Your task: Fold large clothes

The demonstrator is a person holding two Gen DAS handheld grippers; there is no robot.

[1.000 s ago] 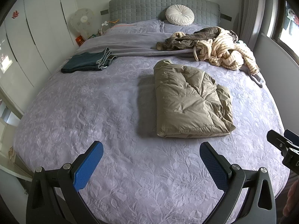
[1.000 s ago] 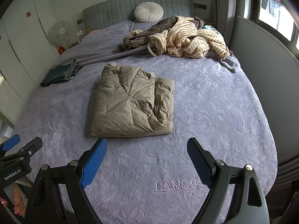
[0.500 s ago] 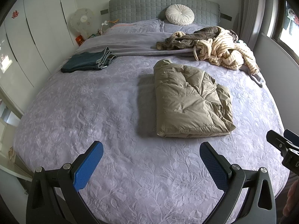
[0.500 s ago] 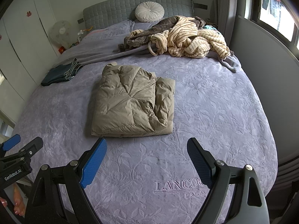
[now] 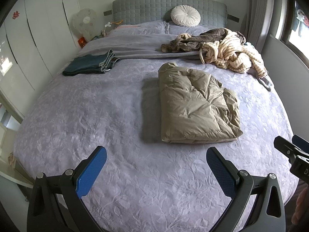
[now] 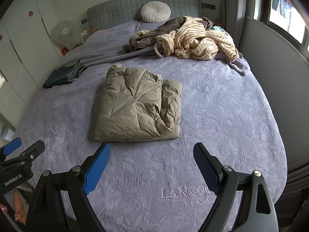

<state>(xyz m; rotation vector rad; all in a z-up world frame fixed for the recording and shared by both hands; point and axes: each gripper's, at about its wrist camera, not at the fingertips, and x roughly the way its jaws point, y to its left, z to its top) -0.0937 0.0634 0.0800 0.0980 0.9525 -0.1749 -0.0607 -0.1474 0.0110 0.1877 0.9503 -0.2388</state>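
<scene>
The olive puffer jacket (image 5: 197, 104) lies folded into a thick rectangular bundle near the middle of the bed (image 5: 96, 116), with the left tool (image 5: 156, 166) and the right tool (image 6: 151, 164) both hanging short of its near edge, each with its jaws spread wide and nothing between them. The jacket looks light for its bulk: quilted, air-filled and springy, so it will likely puff back open if a fold is let go without pressing. Its shell has a slight sheen and is probably slippery, so a shallow pinch on one layer may slide off; a better hold would be deep at the near corners of the bundle, closing on the whole stack of layers at the stitched hem, one tool at each corner. The loose flap along its right side (image 6: 170, 104) seems the part most apt to spill. Beyond it, a heap of a striped robe (image 6: 195, 38) and a brown garment (image 6: 150, 36) lies unfolded near the headboard, soft, limp and heavier; folded jeans (image 5: 90, 63) rest at the far left.
</scene>
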